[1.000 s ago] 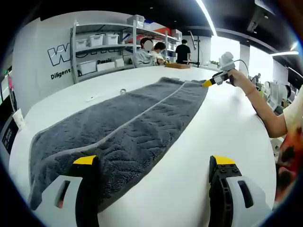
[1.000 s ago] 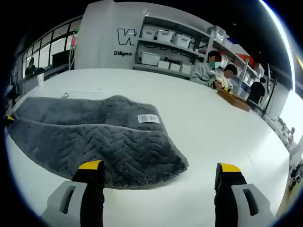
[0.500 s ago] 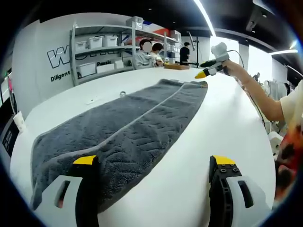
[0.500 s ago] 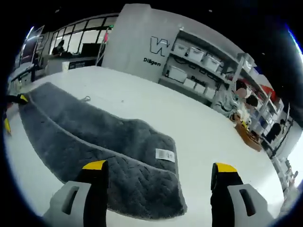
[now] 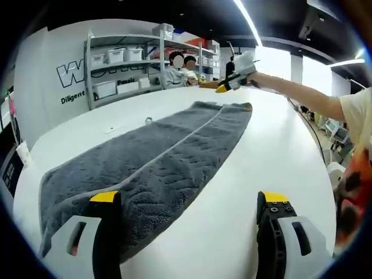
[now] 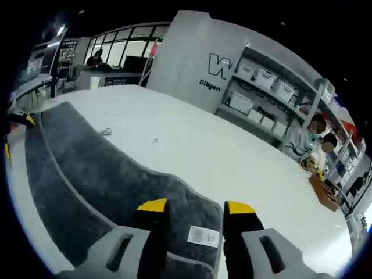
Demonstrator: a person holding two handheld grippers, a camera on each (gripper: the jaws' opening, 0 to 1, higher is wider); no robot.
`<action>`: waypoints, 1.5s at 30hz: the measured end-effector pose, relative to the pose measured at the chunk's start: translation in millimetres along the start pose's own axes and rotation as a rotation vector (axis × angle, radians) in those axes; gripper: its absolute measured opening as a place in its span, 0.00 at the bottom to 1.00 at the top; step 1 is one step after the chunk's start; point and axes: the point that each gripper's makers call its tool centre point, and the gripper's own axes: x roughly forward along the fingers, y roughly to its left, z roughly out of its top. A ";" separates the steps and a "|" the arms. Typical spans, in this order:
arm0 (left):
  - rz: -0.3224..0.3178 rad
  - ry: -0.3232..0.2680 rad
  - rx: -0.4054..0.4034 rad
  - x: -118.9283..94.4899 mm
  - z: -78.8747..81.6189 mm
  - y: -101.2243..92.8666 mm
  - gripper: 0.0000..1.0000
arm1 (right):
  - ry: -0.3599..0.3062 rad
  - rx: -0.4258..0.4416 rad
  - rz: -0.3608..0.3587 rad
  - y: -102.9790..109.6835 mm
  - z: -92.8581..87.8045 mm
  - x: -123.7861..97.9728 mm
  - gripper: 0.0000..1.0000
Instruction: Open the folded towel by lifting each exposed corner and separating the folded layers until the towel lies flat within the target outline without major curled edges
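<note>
A long grey towel [image 5: 157, 157], folded lengthwise with a pale seam down its middle, lies on the white table [image 5: 273, 145]. My left gripper [image 5: 189, 200] is wide open low over the towel's near end, its left jaw over the cloth and its right jaw over bare table. My right gripper [image 5: 232, 72], held by an outstretched arm, hovers above the towel's far end. From that end the towel [image 6: 87, 174] runs away to the left, and its white label [image 6: 203, 235] lies just below the right gripper [image 6: 195, 207]. Its jaws stand a narrow gap apart with nothing held.
Shelves with white bins [image 5: 116, 70] line the back wall, and people sit at the table's far side [image 5: 180, 67]. A small ring [image 5: 149, 120] and a small pale item [image 5: 110, 123] lie on the table beside the towel. A wooden board [image 6: 322, 192] lies far right.
The right gripper has risen and swung over the towel's far end, and its jaws have closed from wide to a narrow gap. The left gripper and towel have stayed put.
</note>
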 end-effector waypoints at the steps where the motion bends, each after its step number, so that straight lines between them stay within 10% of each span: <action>1: -0.001 -0.002 0.000 -0.3 0.4 -0.3 0.95 | 0.024 -0.010 -0.021 -6.8 -3.7 6.3 0.14; 12: -0.006 -0.017 -0.001 -1.9 4.1 -1.4 0.95 | 0.152 0.044 -0.055 -16.8 -34.4 42.6 0.14; 32: -0.009 -0.014 0.001 -1.1 4.1 -2.6 0.95 | 0.142 0.211 -0.015 -8.0 -57.7 56.9 0.09; 45: -0.005 -0.018 0.002 -2.6 5.4 -1.1 0.95 | 0.129 0.318 -0.070 -36.3 -69.5 56.7 0.24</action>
